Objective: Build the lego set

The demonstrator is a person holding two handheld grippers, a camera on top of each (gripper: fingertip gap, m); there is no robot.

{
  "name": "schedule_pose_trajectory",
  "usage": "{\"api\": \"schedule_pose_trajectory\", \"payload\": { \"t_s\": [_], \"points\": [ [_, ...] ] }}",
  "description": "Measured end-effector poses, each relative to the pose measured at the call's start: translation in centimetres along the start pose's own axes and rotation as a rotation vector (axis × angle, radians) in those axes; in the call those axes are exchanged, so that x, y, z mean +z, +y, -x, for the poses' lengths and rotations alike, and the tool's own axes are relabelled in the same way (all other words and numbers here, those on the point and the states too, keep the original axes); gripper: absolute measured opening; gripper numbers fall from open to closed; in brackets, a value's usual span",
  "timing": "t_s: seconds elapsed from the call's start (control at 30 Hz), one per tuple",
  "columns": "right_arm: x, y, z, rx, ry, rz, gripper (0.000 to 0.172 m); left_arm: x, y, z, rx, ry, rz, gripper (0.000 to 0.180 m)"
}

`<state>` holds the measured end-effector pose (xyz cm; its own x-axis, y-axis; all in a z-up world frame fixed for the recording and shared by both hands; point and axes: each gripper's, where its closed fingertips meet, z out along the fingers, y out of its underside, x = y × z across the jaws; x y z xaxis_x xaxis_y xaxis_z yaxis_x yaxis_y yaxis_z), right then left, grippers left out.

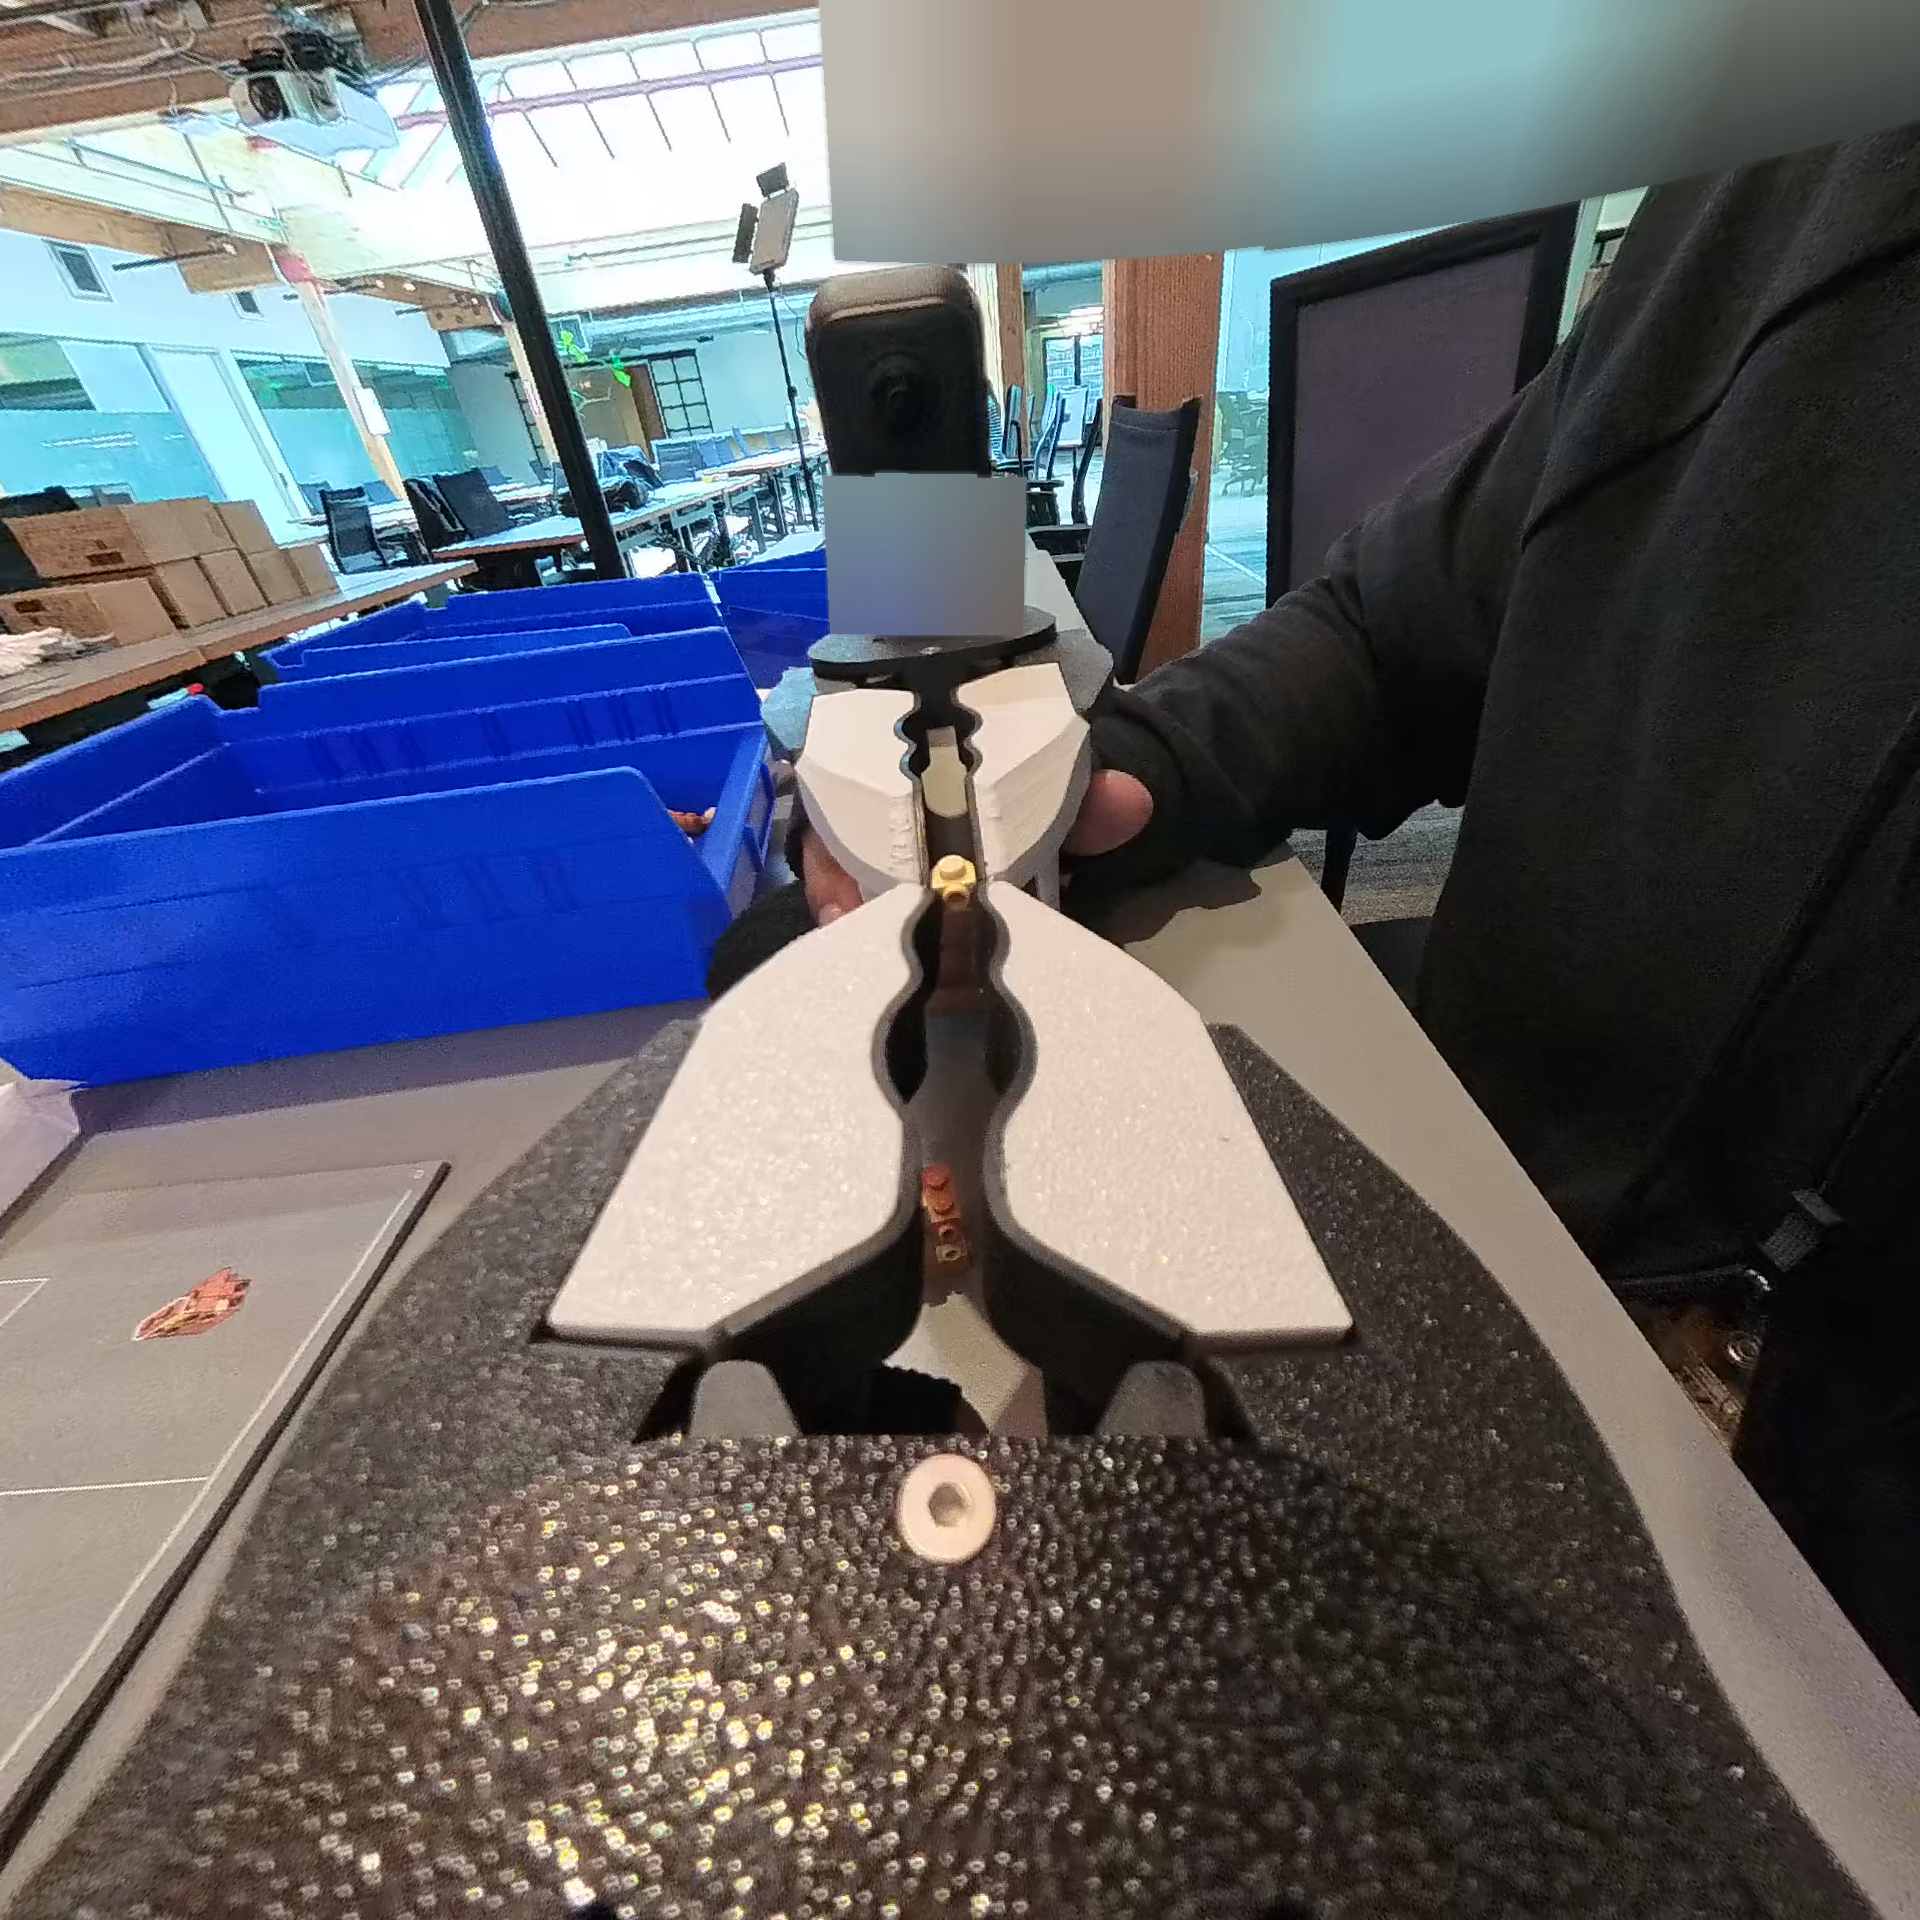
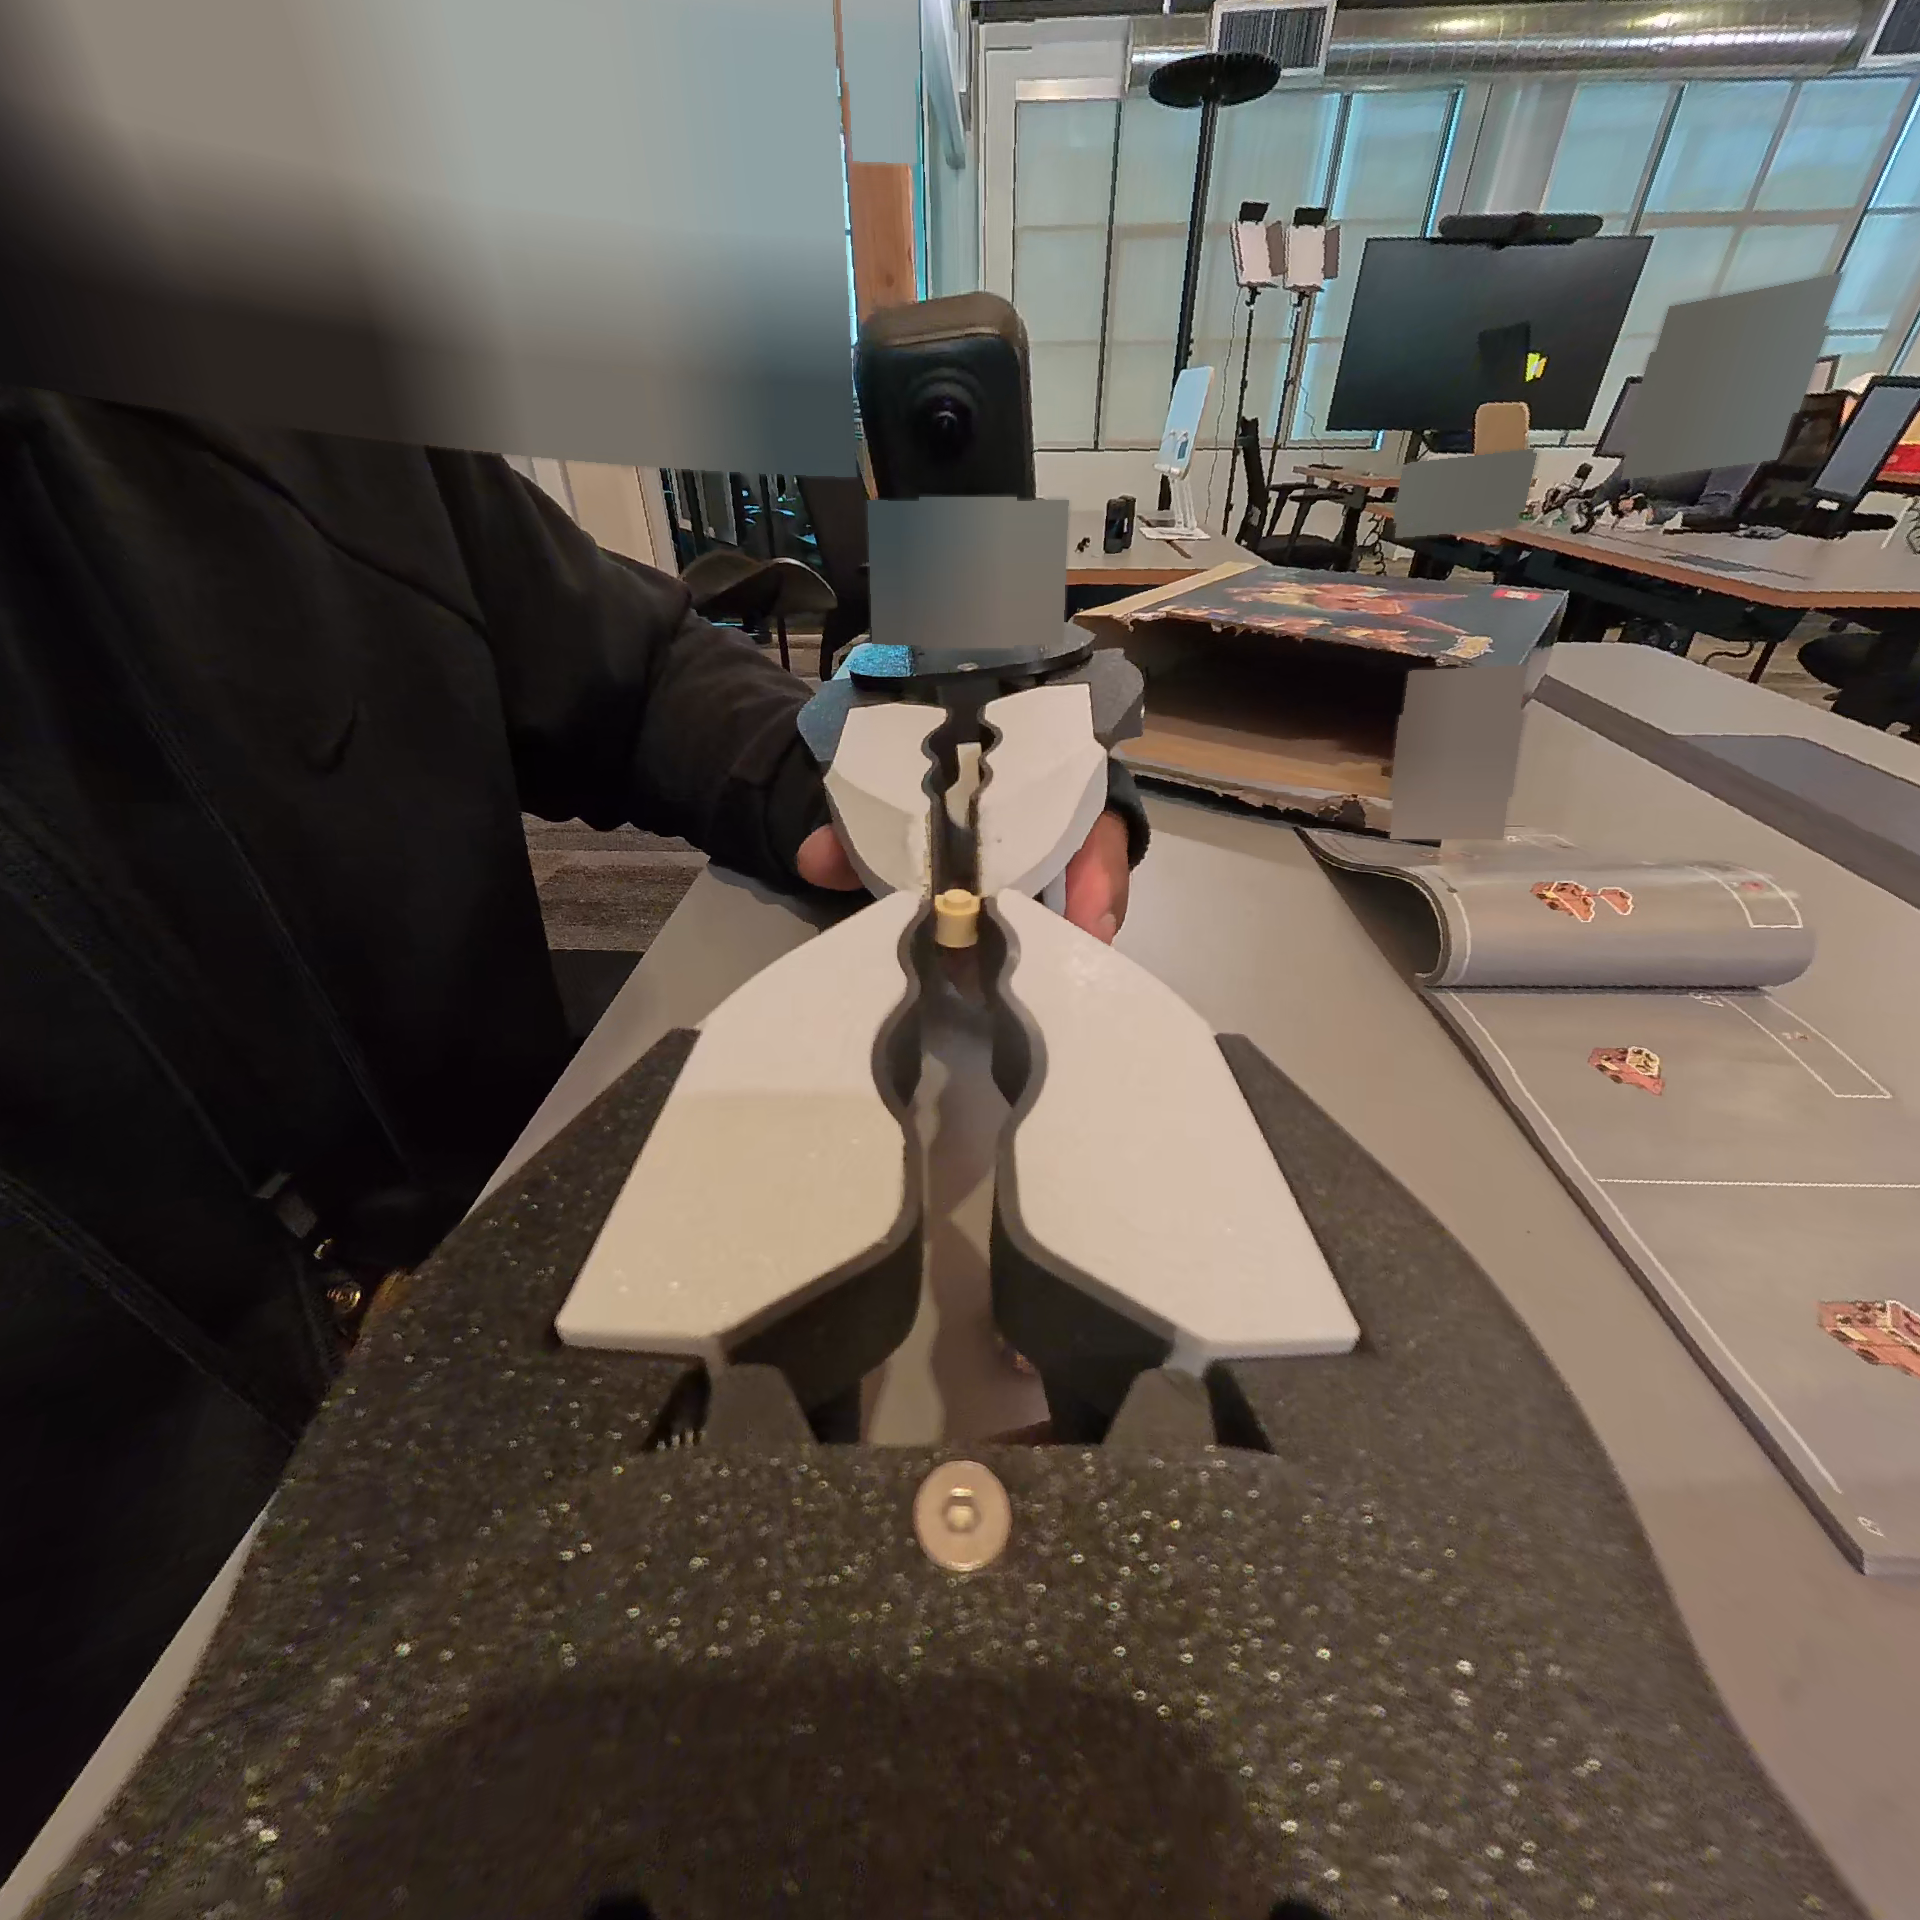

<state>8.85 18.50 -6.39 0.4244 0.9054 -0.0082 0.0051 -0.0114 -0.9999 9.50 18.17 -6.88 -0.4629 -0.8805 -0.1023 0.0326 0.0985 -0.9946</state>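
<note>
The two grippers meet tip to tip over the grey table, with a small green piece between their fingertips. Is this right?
Not quite: the piece is tan, not green, as the right wrist view shows. The rest of the statement stands.

No legible txt, printed box lid too small, mat markings unreadable

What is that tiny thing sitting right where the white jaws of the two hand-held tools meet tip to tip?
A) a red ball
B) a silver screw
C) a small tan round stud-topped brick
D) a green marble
C: a small tan round brick with a stud on top sits where the two pairs of white jaws meet; the left wrist view shows it too, tan with a stud.
</note>
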Motion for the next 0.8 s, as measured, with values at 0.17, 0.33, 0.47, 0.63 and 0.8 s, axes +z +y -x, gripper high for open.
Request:
{"api": "schedule_pose_trajectory", "payload": {
  "t_s": [0.17, 0.33, 0.47, 0.63, 0.8],
  "points": [
    [0.1, 0.1, 0.1, -0.018, 0.007, 0.005, 0.008, -0.1, 0.0, -0.1, 0.009, 0.005, 0.003, 0.004],
    [0.2, 0.3, 0.0, -0.02, 0.017, 0.021, 0.008, -0.1, 0.2, 0.0, 0.051, -0.009, 0.026, 0.003],
    [0.2, 0.5, -0.2, -0.027, 0.033, 0.039, 0.01, -0.1, 0.4, 0.1, 0.054, -0.014, 0.034, 0.003],
    [0.1, 0.7, -0.5, -0.044, 0.05, 0.069, 0.018, -0.2, 0.2, 0.3, 0.056, -0.028, 0.027, 0.003],
    [-0.9, 3.8, -2.0, -0.037, 0.099, 0.318, 0.021, -0.7, 0.3, 1.3, 0.083, -0.077, 0.05, 0.003]
  ]
}}
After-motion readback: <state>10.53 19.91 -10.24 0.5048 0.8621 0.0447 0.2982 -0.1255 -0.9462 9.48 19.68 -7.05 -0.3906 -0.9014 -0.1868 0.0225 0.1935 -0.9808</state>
